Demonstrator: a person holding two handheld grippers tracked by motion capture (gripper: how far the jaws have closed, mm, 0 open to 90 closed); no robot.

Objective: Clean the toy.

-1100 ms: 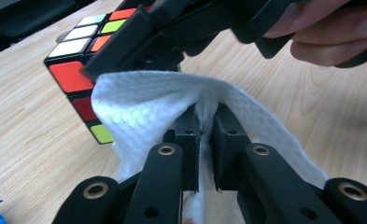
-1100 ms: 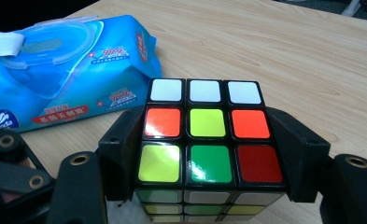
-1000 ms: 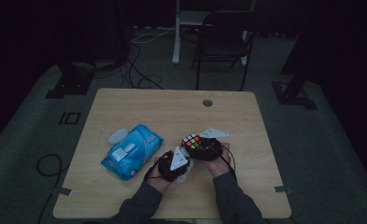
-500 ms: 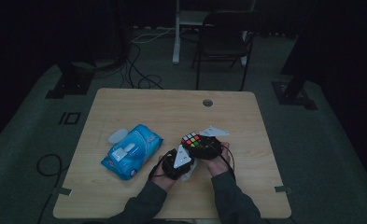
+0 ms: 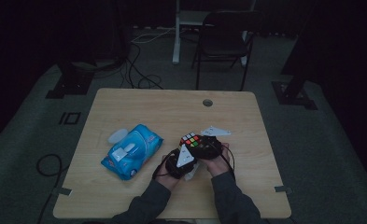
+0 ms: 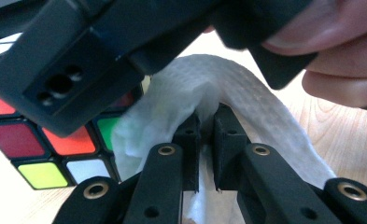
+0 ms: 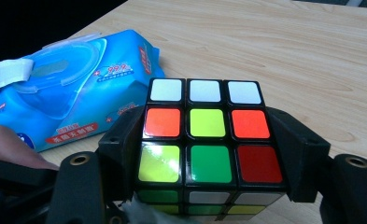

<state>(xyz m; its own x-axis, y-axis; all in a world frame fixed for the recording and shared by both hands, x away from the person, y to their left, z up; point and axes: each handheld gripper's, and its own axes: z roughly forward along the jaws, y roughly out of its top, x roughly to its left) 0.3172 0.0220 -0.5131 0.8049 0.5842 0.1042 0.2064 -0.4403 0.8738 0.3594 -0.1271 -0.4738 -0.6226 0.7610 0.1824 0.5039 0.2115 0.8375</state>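
A Rubik's cube (image 7: 207,140) sits between my right gripper's (image 7: 208,140) two black jaws, which are shut on its sides; its top face shows white, orange, yellow-green, green and red stickers. In the high view the cube (image 5: 191,139) is held near the table's front middle by the right gripper (image 5: 205,147). My left gripper (image 6: 204,135) is shut on a white wet wipe (image 6: 172,107), pressed against the cube (image 6: 41,144) from just beneath the right gripper's body. From above, the left gripper (image 5: 181,162) lies close to the left of the cube, with the wipe (image 5: 191,174) poking out below.
A blue pack of wet wipes (image 5: 132,150) lies left of the hands, its flap lid open; it also shows as the pack (image 7: 69,88) behind the cube. The wooden table (image 5: 172,112) has a cable hole (image 5: 208,102) at the back. A chair (image 5: 223,42) stands beyond.
The left gripper with the wipe has edged slightly right, toward the cube. The right gripper and the cube have hardly moved.
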